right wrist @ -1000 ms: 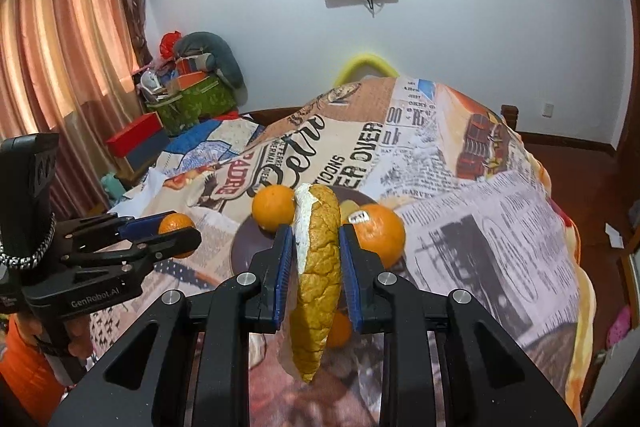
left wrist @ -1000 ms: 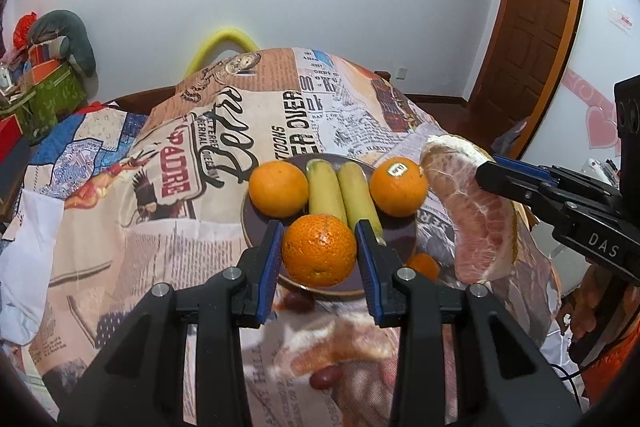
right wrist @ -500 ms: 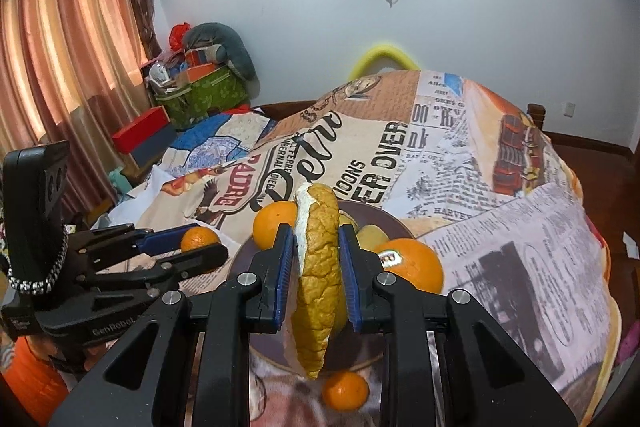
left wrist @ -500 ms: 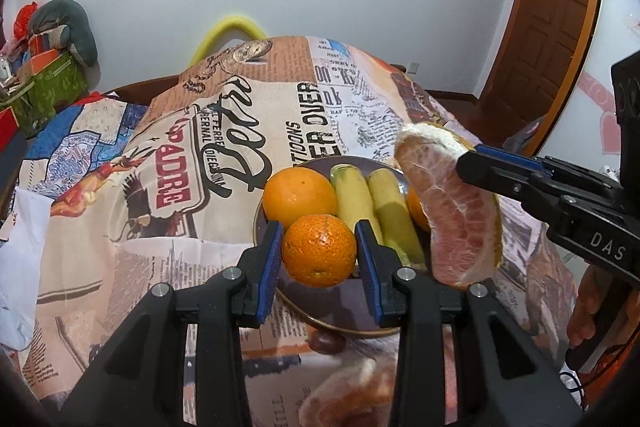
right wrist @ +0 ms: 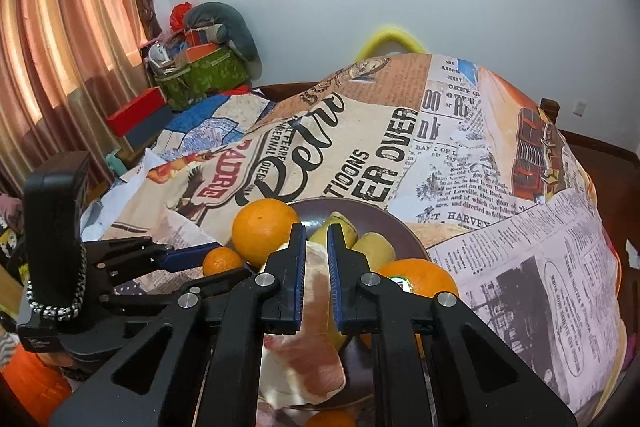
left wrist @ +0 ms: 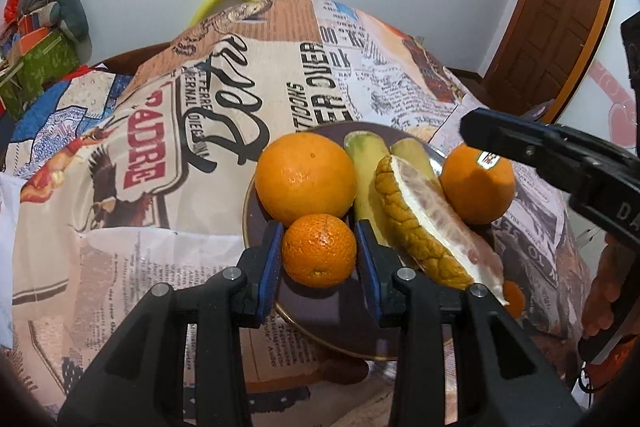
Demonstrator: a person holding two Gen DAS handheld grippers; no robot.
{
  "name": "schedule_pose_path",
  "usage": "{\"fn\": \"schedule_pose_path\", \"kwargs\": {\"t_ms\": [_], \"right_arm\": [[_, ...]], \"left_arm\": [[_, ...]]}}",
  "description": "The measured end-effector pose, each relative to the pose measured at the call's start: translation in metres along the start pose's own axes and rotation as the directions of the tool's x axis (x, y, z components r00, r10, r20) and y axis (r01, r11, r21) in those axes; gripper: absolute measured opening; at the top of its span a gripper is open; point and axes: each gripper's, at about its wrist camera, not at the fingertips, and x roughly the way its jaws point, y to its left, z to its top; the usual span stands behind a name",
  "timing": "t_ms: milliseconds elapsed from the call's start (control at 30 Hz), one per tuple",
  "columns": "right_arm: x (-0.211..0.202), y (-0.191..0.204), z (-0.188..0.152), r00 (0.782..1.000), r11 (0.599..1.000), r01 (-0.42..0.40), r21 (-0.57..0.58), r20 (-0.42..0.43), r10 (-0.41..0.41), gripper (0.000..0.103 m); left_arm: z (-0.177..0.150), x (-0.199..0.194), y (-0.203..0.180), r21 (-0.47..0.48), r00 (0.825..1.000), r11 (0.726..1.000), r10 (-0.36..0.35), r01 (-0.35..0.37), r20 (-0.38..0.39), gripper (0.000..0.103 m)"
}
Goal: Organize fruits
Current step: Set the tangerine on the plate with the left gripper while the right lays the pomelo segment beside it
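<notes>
Fruit sits mostly on a dark round plate (left wrist: 256, 223) on a table under a newspaper-print cloth (left wrist: 200, 131).

Left gripper (left wrist: 319, 255): clamped on a small mandarin (left wrist: 319, 255), blue pads pressing both sides, held over the near part of the plate, just in front of a big orange (left wrist: 306, 179).

Right gripper (right wrist: 316, 275): jaws at their narrowest, pinching a pomelo wedge (right wrist: 316, 323). In the left wrist view the wedge (left wrist: 428, 223) lies tilted across the plate, bumpy yellow rind towards the left gripper, pale pink flesh facing up and right. Whether it actually rests on the plate or on the other fruit, cannot tell.

On the plate:
- big orange, left side
- 2 yellow-green bananas (left wrist: 364, 167) side by side in the middle, partly behind the wedge
- a second orange with a sticker (left wrist: 478, 183) on the right, partly under the right gripper's finger

Off the plate: 1 more small mandarin (left wrist: 514, 297) shows near the plate's right edge, mostly hidden behind the wedge tip.

A hand (left wrist: 608, 291) holding the right gripper's handle shows at the right edge of the left wrist view.
</notes>
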Motion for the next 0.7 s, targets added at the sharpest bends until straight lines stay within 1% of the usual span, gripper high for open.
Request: {"fn": "schedule_pose_path", "kwargs": {"t_ms": [267, 333, 400, 467, 500, 633, 700], "right_arm": [[-0.007, -0.006, -0.009, 1.0, 1.0, 0.014, -0.002, -0.022, -0.014, 0.011], [-0.008, -0.009, -0.011, 0.999, 1.0, 0.016, 0.003, -0.029, -0.016, 0.016], [-0.01, -0.01, -0.015, 0.999, 1.0, 0.024, 0.007, -0.034, -0.024, 0.022], [-0.013, -0.011, -0.018, 0.999, 0.999, 0.032, 0.009, -0.036, -0.032, 0.027], [-0.015, -0.01, -0.019, 0.999, 0.999, 0.035, 0.01, -0.034, -0.035, 0.031], [-0.023, -0.01, -0.022, 0.999, 0.999, 0.042, 0.015, -0.03, -0.042, 0.037], [-0.029, -0.007, -0.024, 0.999, 0.999, 0.049, 0.014, -0.025, -0.048, 0.046]], "left_arm": [[-0.001, 0.012, 0.0, -0.007, 0.999, 1.0, -0.002, 0.002, -0.052, 0.036], [0.0, 0.013, 0.001, -0.014, 0.998, 1.0, -0.005, 0.004, -0.063, 0.037], [0.0, 0.012, 0.001, -0.018, 0.998, 1.0, -0.005, 0.004, -0.069, 0.039], [0.0, 0.008, 0.001, -0.022, 0.998, 1.0, 0.004, -0.005, -0.058, 0.05], [0.0, 0.003, 0.0, -0.022, 0.999, 1.0, 0.009, -0.01, -0.045, 0.051], [0.003, -0.014, -0.002, -0.02, 1.0, 1.0, 0.016, -0.017, -0.017, 0.052], [0.004, -0.024, -0.003, -0.02, 1.0, 1.0, 0.018, -0.018, -0.002, 0.052]]}}
